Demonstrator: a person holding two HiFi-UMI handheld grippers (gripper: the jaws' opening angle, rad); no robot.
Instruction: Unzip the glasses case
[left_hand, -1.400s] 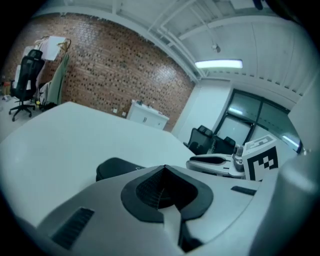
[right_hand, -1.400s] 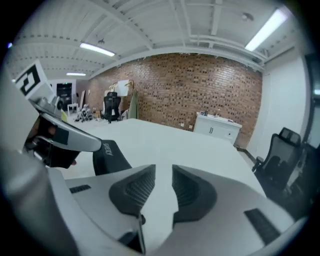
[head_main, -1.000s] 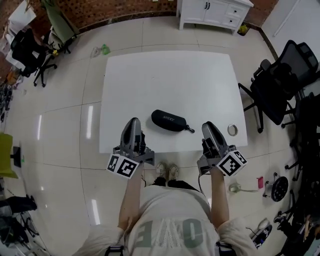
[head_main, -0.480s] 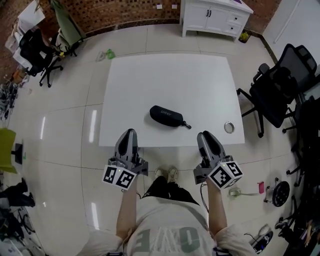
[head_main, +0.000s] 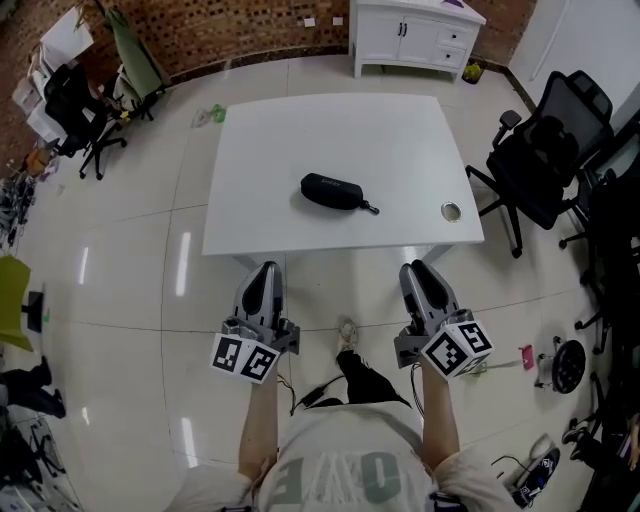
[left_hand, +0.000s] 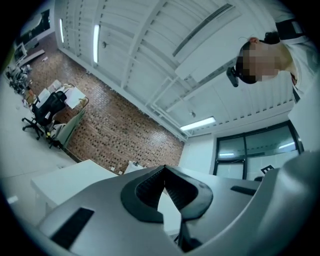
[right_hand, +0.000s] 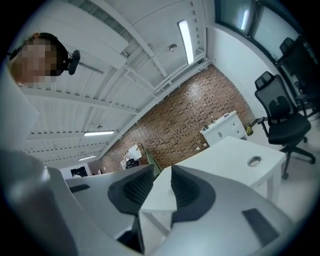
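Observation:
The black zipped glasses case (head_main: 335, 192) lies near the middle of the white table (head_main: 280, 150), its pull tab pointing right. Both grippers hang over the floor in front of the table, well short of the case. My left gripper (head_main: 262, 280) (left_hand: 164, 170) has its tips together with nothing between them. My right gripper (head_main: 420, 278) (right_hand: 162, 172) shows a narrow gap between its pads and holds nothing. Neither gripper view shows the case; the right gripper view shows the table (right_hand: 235, 150) from the side.
A small silver ring (head_main: 451, 211) (right_hand: 254, 161) sits near the table's right front corner. A black office chair (head_main: 540, 160) stands to the right, a white cabinet (head_main: 415, 35) behind the table, and more chairs (head_main: 75, 105) at far left. Cables and small items litter the floor at right.
The person has stepped back from the table. Both grippers have drawn away from its front edge and now hang over the floor. The case has not moved on the table.

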